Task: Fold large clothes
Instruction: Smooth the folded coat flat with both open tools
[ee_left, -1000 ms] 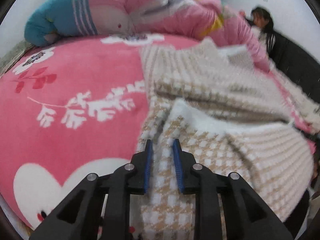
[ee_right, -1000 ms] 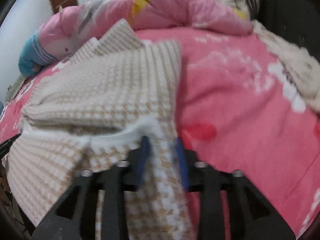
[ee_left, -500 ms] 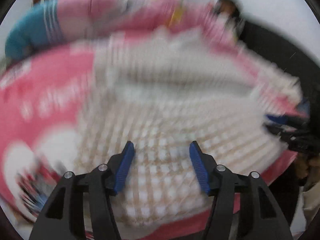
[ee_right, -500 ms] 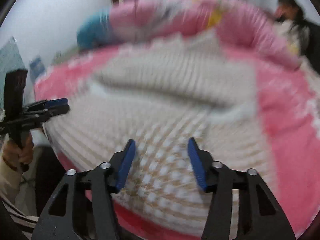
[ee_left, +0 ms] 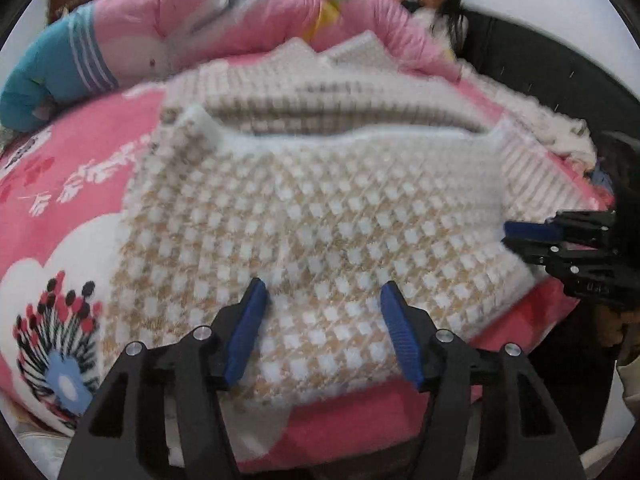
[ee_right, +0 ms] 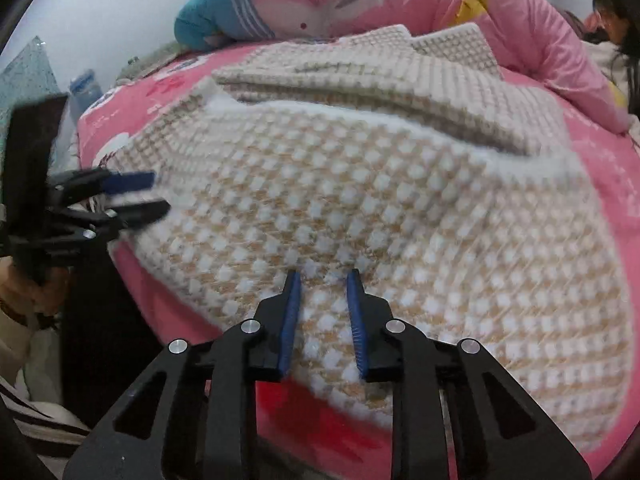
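A cream and tan houndstooth garment (ee_left: 320, 216) lies folded over on the pink bed, its white-edged fold toward the far side; it also fills the right wrist view (ee_right: 380, 208). My left gripper (ee_left: 322, 292) is open and empty above the garment's near edge. My right gripper (ee_right: 323, 280) is partly open and empty over the near edge too. Each gripper shows in the other's view: the right one (ee_left: 508, 236) at the right edge, the left one (ee_right: 160, 194) at the left edge.
The pink floral bedspread (ee_left: 72, 184) covers the bed. A rolled pink and blue quilt (ee_left: 168, 48) lies along the far side. A person (ee_left: 436, 12) sits at the far right by a dark headboard (ee_left: 540, 84). A bottle (ee_right: 82, 88) stands beyond the bed's left side.
Both grippers held the garment's edge a second ago, carried it over into a fold, then let go and drew back. The right gripper's jaws have narrowed since half a second ago.
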Demonstrator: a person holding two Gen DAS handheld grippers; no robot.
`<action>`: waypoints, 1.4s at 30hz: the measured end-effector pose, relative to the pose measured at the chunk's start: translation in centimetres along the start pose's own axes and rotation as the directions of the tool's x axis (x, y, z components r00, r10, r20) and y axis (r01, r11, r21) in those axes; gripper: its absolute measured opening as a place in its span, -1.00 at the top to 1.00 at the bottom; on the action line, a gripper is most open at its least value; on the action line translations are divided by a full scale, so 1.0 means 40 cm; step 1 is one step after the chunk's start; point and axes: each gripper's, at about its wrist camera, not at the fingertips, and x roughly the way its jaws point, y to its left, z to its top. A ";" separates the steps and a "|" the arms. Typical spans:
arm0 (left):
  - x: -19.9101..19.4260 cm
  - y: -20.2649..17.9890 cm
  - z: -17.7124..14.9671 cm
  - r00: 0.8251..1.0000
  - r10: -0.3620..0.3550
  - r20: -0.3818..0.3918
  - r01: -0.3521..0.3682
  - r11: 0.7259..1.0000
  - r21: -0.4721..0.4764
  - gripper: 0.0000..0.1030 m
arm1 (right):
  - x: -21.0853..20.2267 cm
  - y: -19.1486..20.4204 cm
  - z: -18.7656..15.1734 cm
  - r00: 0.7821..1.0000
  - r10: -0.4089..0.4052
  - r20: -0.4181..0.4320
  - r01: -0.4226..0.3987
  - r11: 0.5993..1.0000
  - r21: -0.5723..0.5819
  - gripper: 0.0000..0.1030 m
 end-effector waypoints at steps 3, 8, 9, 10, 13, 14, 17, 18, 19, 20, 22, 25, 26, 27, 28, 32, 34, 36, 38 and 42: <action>-0.028 0.007 0.012 1.000 -0.003 -0.008 0.003 1.000 -0.013 -0.13 | -0.039 0.002 0.030 0.999 -0.020 -0.031 0.020 1.000 0.000 0.58; -0.096 0.043 0.037 0.995 -0.008 0.095 0.011 0.999 -0.033 -0.13 | -0.095 0.066 0.117 0.996 0.009 0.086 -0.005 0.999 -0.046 0.59; -0.085 0.059 0.046 0.995 0.026 0.094 -0.021 0.998 -0.052 -0.13 | -0.082 0.070 0.130 0.995 0.014 0.101 -0.009 0.999 -0.049 0.59; -0.062 0.089 0.052 0.995 0.078 0.059 -0.072 0.993 -0.098 -0.13 | -0.065 0.079 0.137 0.995 0.020 0.100 -0.015 0.999 -0.052 0.58; -0.002 0.154 0.026 0.998 0.062 -0.005 -0.061 0.979 -0.197 -0.12 | 0.075 0.093 0.106 1.000 0.003 -0.014 -0.004 0.997 -0.082 0.58; -0.011 0.155 0.018 0.998 0.057 0.021 -0.052 0.980 -0.190 -0.13 | 0.084 0.085 0.097 1.000 0.003 -0.003 -0.004 0.996 -0.091 0.58; -0.023 0.129 0.013 0.994 0.107 0.029 -0.103 0.988 -0.117 -0.13 | 0.045 0.087 0.138 0.999 0.013 -0.036 -0.014 0.999 -0.051 0.58; -0.025 0.132 0.009 0.994 0.104 0.033 -0.099 0.988 -0.118 -0.13 | 0.028 0.093 0.162 0.999 0.032 -0.021 -0.033 0.999 -0.040 0.54; -0.025 0.135 0.009 0.995 0.096 0.037 -0.091 0.988 -0.127 -0.13 | 0.024 0.105 0.185 0.999 0.053 0.005 -0.053 0.997 -0.053 0.54; -0.030 0.148 0.006 0.996 0.078 0.046 -0.070 0.986 -0.150 -0.13 | 0.013 0.124 0.200 0.997 0.066 0.032 -0.064 0.995 -0.075 0.54; -0.025 0.146 0.010 0.997 0.056 0.054 -0.046 0.983 -0.176 -0.13 | 0.030 0.159 0.224 0.995 0.084 0.052 -0.078 0.991 -0.109 0.54; -0.033 0.149 0.008 0.997 0.030 0.069 -0.016 0.980 -0.199 -0.13 | 0.182 0.186 0.229 0.997 0.061 -0.052 -0.067 0.990 -0.125 0.55; -0.033 0.150 0.007 0.997 0.026 0.073 -0.011 0.979 -0.202 -0.13 | 0.232 0.183 0.214 0.996 0.055 -0.070 -0.064 0.990 -0.128 0.55; -0.029 0.150 0.007 0.997 0.024 0.074 -0.008 0.979 -0.204 -0.13 | 0.236 0.182 0.215 0.996 0.059 -0.064 -0.067 0.990 -0.127 0.55; -0.027 0.149 0.009 0.997 0.024 0.076 -0.009 0.980 -0.201 -0.13 | 0.222 0.184 0.224 0.996 0.061 -0.064 -0.069 0.990 -0.124 0.55; -0.025 0.153 0.011 0.997 0.010 0.082 0.007 0.978 -0.207 -0.13 | 0.128 0.165 0.246 0.997 0.071 -0.021 -0.073 0.994 -0.078 0.55; -0.028 0.160 0.009 0.997 0.004 0.083 0.013 0.977 -0.212 -0.13 | 0.062 0.129 0.238 0.999 0.035 0.040 -0.034 0.999 -0.038 0.53; -0.030 0.160 0.007 0.997 0.006 0.082 0.012 0.977 -0.212 -0.13 | 0.029 0.072 0.230 0.997 -0.045 0.070 0.044 0.999 0.023 0.49; -0.032 0.160 0.008 0.996 0.010 0.084 0.008 0.977 -0.211 -0.13 | 0.052 0.012 0.222 0.993 -0.105 0.044 0.102 0.992 0.073 0.48; -0.032 0.152 0.010 0.996 0.027 0.082 -0.009 0.979 -0.204 -0.13 | 0.170 -0.054 0.180 0.993 -0.118 -0.028 0.120 0.986 0.117 0.48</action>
